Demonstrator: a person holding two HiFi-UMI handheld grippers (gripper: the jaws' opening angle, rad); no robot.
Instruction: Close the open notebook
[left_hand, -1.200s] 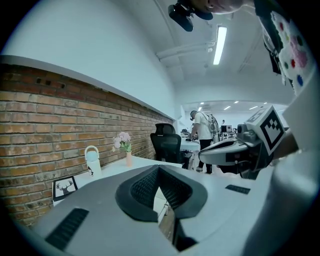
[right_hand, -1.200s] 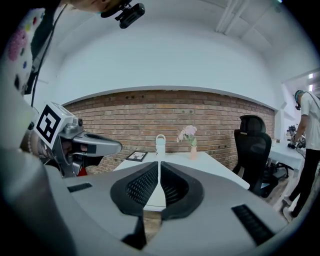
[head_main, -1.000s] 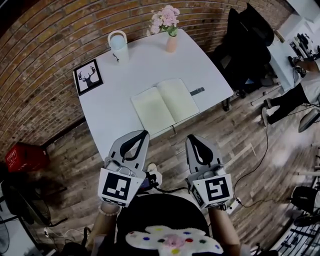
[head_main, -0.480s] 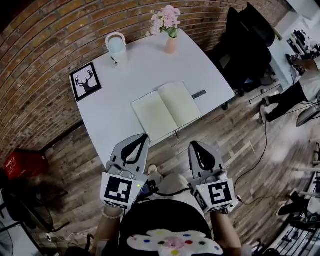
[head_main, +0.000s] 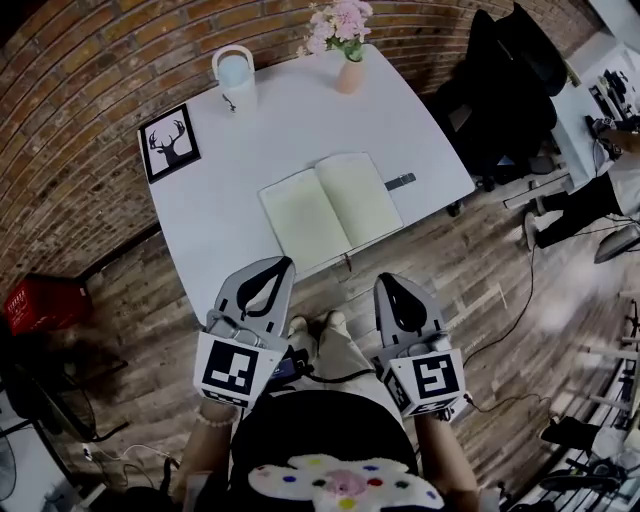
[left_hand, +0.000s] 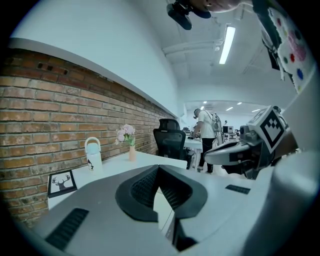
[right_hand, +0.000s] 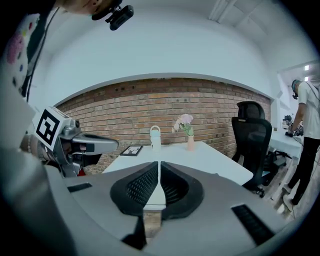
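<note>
White table (head_main: 215, 225) is bearing the open notebook (head_main: 330, 208); left gripper (head_main: 286, 264) and right gripper (head_main: 386, 280) are hovering short of it, clamped empty. Blunt tips risk shoving it.

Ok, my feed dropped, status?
Left gripper and right gripper shut, empty, clear of notebook. Notebook open, flat on table. Nothing on its pages.

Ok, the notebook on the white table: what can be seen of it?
The notebook lies open and flat, two blank pale pages showing, with a straight crease down the middle. It sits askew near the front edge of the white table, resting on the tabletop. A small dark tab sticks out at its right side. Nothing else touches it.
</note>
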